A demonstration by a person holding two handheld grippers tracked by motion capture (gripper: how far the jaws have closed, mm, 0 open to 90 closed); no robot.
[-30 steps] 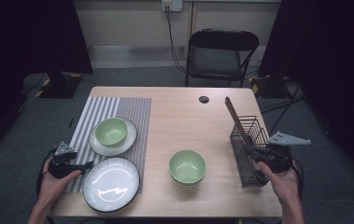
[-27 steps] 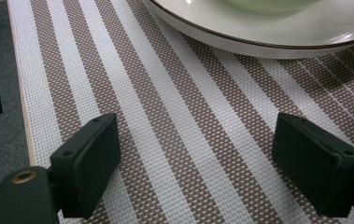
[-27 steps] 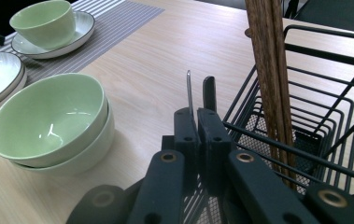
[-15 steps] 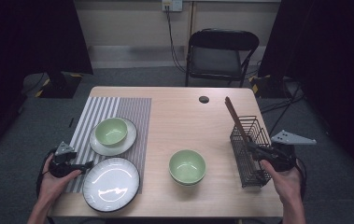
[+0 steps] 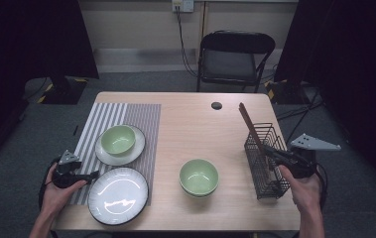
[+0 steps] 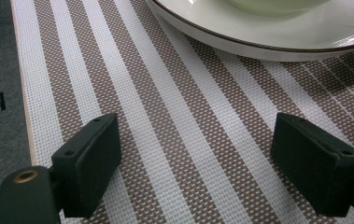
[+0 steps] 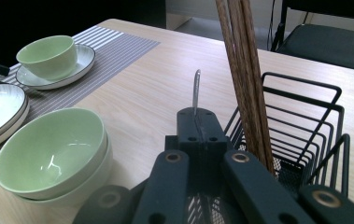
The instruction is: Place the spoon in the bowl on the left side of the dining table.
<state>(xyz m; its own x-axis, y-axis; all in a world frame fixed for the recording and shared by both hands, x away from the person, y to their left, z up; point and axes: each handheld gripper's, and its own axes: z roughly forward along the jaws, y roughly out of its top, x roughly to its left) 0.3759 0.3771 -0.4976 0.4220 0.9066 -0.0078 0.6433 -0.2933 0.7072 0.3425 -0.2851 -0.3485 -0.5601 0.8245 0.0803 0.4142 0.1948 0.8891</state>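
Your right gripper [image 7: 197, 122] has its jaws pressed together on one thin metal handle [image 7: 196, 91] — a utensil, which kind can't be told — rising from between the pads just beside the wire basket [image 5: 267, 163] at the table's right edge. In the basket: a bundle of brown chopsticks [image 7: 242, 70], approx. 3–4 sticks, leaning up and away from you.

Your left gripper [image 5: 79, 174] sits at the near left, jaws wide apart w/ nothing between them, hovering low over the striped placemat [image 6: 174, 140].

Count of crockery: 2 plates, 3 green bowls. One small plate [image 5: 136, 148] on the mat carries 1 bowl [image 5: 118, 139]; the bigger plate [image 5: 118, 195] lies half on the mat, near your left hand. Mid-table, 2 bowls [image 5: 199, 177] are stacked one inside the other. One dark round cap [image 5: 217, 105] lies toward the far edge.
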